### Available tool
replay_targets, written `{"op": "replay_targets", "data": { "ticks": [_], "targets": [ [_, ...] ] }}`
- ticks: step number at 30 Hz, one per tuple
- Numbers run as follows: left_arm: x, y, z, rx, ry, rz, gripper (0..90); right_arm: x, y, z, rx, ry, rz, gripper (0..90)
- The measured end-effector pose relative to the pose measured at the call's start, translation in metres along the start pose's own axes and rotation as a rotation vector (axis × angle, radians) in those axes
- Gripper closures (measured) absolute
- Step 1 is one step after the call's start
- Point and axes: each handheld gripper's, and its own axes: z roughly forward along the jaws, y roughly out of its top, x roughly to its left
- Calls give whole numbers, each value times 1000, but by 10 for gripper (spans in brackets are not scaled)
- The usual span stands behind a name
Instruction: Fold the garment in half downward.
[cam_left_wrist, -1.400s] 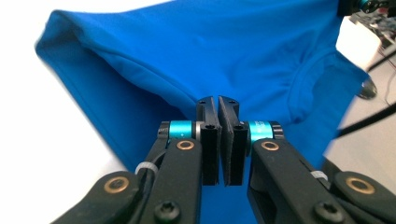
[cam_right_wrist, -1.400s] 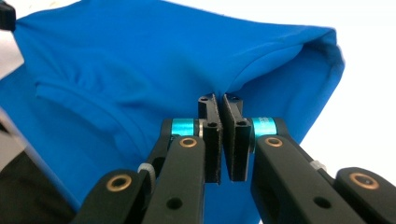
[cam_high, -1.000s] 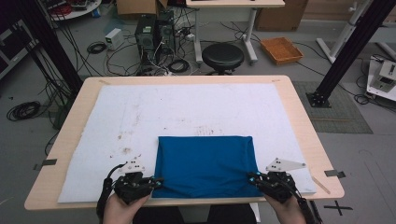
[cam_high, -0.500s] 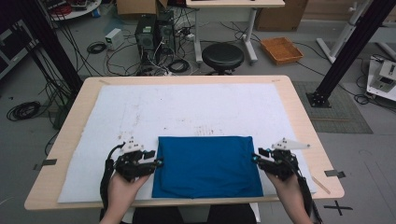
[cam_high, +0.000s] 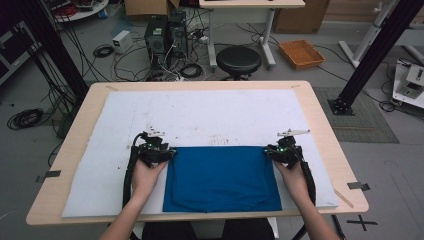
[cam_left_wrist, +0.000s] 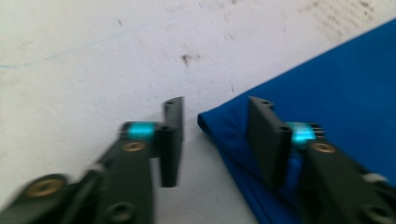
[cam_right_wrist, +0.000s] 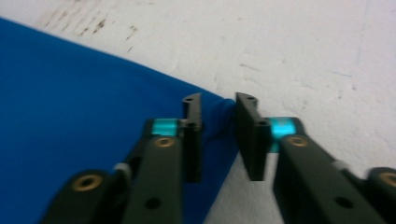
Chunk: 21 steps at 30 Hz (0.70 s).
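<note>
My left tool (cam_high: 167, 152) and my right tool (cam_high: 270, 151) rest at the two far corners of a folded blue cloth (cam_high: 221, 178), which lies flat on the white mat (cam_high: 200, 117) covering the counter (cam_high: 327, 140), near my edge of it. Left tool (cam_left_wrist: 215, 135): jaws parted, nothing clamped; the cloth's (cam_left_wrist: 327, 98) far left corner lies in the gap, close to the right-hand jaw, whose lower part stands over the cloth, while the other jaw stands over bare mat (cam_left_wrist: 84, 60); contact with the fabric cannot be judged. Right tool (cam_right_wrist: 218, 135): jaws apart by a narrower gap, with the cloth's (cam_right_wrist: 70, 102) far right corner rising between them; one jaw stands over the cloth, the other over the mat (cam_right_wrist: 303, 51); they have not closed on the fabric. The mat beyond both tools carries small dark stains. My hands (cam_high: 145, 177) hold the tools from behind, with their cables looping back along my forearms.
</note>
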Motion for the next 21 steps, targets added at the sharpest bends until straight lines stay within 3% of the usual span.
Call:
{"op": "replay_targets", "data": {
  "ticks": [2,4,7,13,21],
  "targets": [
    [1,-1,0,-16,-33,-5,828,2,0,-1,-6,11,-29,883],
    [1,1,0,-17,-29,-1,860,3,0,-2,-15,8,-51,892],
    [1,4,2,-13,-17,26,869,-1,7,-1,-36,2,-73,895],
    [9,18,11,-42,6,23,869,-9,27,6,-58,-1,-82,895],
    [21,32,21,-80,-5,-36,868,-21,54,22,-71,-16,-98,895]
  ]
}}
